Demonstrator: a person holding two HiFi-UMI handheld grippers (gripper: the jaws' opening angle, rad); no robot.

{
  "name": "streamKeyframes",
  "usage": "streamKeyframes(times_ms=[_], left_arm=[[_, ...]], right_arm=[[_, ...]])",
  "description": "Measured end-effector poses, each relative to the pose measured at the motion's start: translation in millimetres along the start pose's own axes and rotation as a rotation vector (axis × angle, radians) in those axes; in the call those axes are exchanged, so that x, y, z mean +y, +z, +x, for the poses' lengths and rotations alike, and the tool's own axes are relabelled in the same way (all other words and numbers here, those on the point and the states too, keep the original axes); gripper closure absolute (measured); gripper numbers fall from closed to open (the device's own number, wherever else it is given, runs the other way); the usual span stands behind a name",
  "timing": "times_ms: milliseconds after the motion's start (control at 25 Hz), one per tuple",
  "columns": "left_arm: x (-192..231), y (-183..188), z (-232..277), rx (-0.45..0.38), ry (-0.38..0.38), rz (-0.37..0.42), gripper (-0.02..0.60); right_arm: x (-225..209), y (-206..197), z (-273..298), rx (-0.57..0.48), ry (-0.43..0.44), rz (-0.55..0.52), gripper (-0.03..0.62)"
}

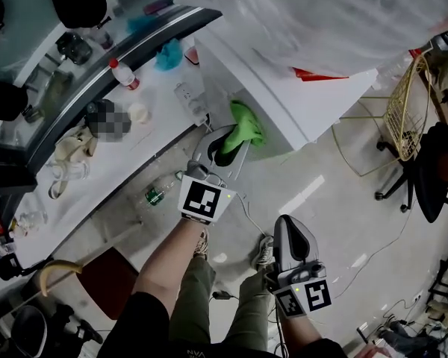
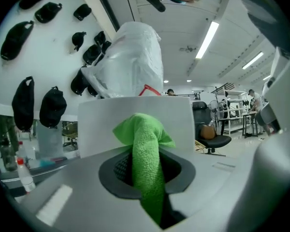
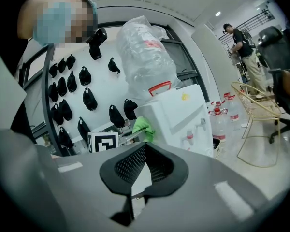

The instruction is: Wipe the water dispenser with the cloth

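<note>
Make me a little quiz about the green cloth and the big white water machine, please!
1. True or false: the right gripper is holding the cloth.
2. What colour is the cloth? A) red B) green C) blue
3. Fill in the blank: the gripper nearer the water dispenser is the ____ one.

Key
1. False. Its jaws are shut on nothing, and it hangs low, away from the dispenser.
2. B.
3. Left. The left gripper pinches the cloth right at the dispenser's side.
</note>
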State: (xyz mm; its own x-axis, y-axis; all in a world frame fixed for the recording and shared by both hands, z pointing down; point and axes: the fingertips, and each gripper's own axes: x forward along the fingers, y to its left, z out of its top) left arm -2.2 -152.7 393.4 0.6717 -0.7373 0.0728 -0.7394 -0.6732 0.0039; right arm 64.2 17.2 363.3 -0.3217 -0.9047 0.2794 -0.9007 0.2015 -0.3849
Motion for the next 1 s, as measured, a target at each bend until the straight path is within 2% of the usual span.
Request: streamKeyframes(times_ms=[240, 440, 640, 800, 1000], left_arm=[[66.3, -8.0, 16.2, 0.032, 0.059, 0.049, 0.526], [105.6, -15.3, 29.6, 0.069, 0.081, 0.113, 0.526], [142.0, -22.2, 38.4, 0.096, 0.128, 0.119, 0.526], [147.0, -21.5, 36.4, 0.098, 0.143, 0.135, 0.526], [120.0, -6.9, 18.6, 0.030, 0.144, 0.111, 0.526]], right_arm=[[-2.6, 7.8, 2.6, -0.006, -0.040, -0.010, 0.589], [-5.3, 8.4, 2.5, -0.016, -0.075, 0.003, 0.589], [-5.3, 6.7, 4.4, -0.015, -0.092, -0.003, 0.589], [-7.9, 4.6, 4.6, -0.006, -0.092, 0.006, 0.589], [-11.8, 4.2, -4.9, 0.015, -0.052, -0.005, 0.589]])
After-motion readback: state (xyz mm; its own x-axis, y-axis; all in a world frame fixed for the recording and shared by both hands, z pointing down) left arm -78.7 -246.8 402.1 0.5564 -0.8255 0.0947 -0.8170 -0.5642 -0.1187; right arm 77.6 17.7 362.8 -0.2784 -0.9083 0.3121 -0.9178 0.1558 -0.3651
